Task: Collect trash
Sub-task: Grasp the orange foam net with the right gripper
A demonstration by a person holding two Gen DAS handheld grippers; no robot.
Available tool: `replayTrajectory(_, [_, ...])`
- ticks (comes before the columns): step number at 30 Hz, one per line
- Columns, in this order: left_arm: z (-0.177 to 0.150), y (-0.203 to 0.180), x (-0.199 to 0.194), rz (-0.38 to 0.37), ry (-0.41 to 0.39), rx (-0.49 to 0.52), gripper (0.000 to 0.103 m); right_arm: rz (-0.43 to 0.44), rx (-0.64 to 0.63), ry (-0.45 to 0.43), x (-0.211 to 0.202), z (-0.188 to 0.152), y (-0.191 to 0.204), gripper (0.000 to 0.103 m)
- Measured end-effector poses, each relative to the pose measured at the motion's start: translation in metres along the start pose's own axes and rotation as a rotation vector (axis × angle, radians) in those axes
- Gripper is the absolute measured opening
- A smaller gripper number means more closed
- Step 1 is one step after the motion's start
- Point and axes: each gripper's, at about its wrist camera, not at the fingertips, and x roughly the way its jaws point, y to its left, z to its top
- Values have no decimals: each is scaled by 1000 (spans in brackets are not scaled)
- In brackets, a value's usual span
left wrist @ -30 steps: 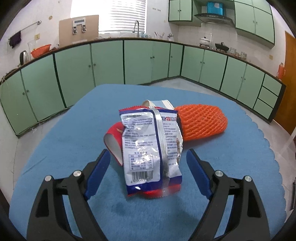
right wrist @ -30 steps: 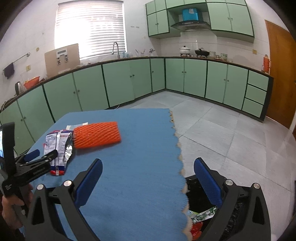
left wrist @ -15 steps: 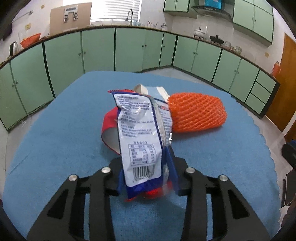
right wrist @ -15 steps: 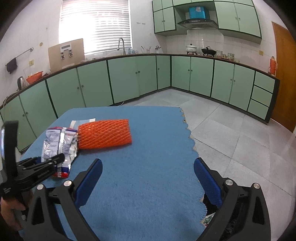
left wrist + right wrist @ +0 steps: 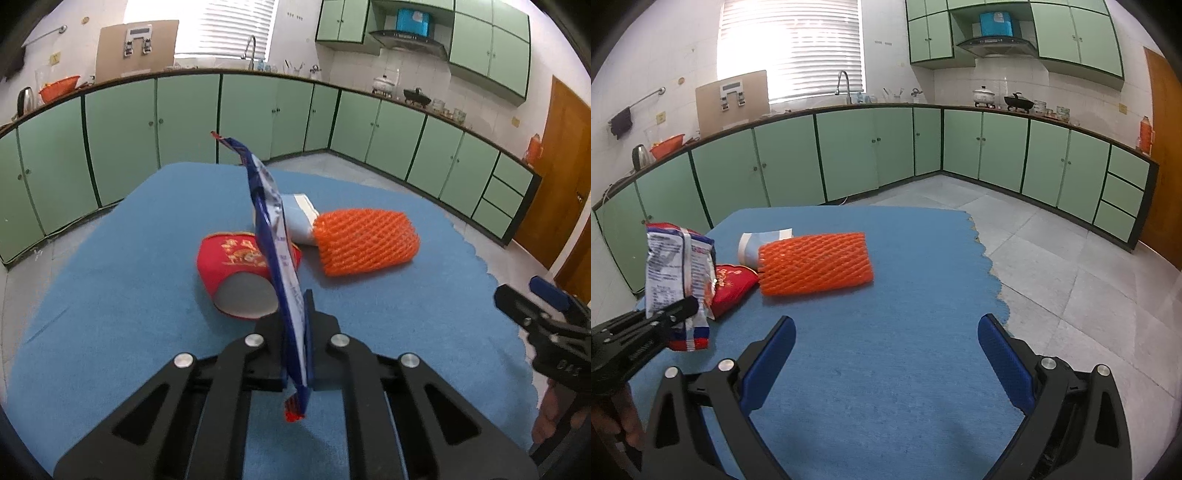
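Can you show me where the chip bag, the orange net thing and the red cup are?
chip bag (image 5: 677, 266), right wrist view, printed back
orange net (image 5: 814, 264), right wrist view, middle of mesh
red cup (image 5: 232, 254), left wrist view, patterned side

Blue-clothed table (image 5: 886, 369), orange foam net (image 5: 814, 264), red cup (image 5: 236, 273), white wrapper (image 5: 301, 221)

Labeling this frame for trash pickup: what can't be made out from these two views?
- Trash bin: in neither view.
- Snack bag print: edge-on in the left wrist view; too small in the right wrist view.
- Red paper cup: far side hidden behind the bag; in the right wrist view mostly covered by the bag.
- Pale blue cup: partly hidden by the orange foam net.
- Left gripper pads: hidden by the bag.
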Motion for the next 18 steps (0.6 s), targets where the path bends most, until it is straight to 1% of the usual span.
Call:
replayTrajectory(5, [10, 3, 0, 14, -28, -5, 4, 8, -2, -12, 14, 9, 12, 97])
replayTrajectory(9, [22, 6, 4, 16, -57, -10, 4, 36, -24, -9, 36, 23, 25, 97])
replayTrajectory(11, [30, 8, 5, 18, -75, -18, 4, 36, -28, -11, 47, 30, 29, 97])
replayTrajectory(16, [33, 6, 14, 23, -78, -19, 4, 40, -6, 28, 81, 43, 31, 97])
replayTrajectory(18, [32, 4, 18, 24, -74, -15, 4, 27, -17, 45, 95, 46, 32, 96])
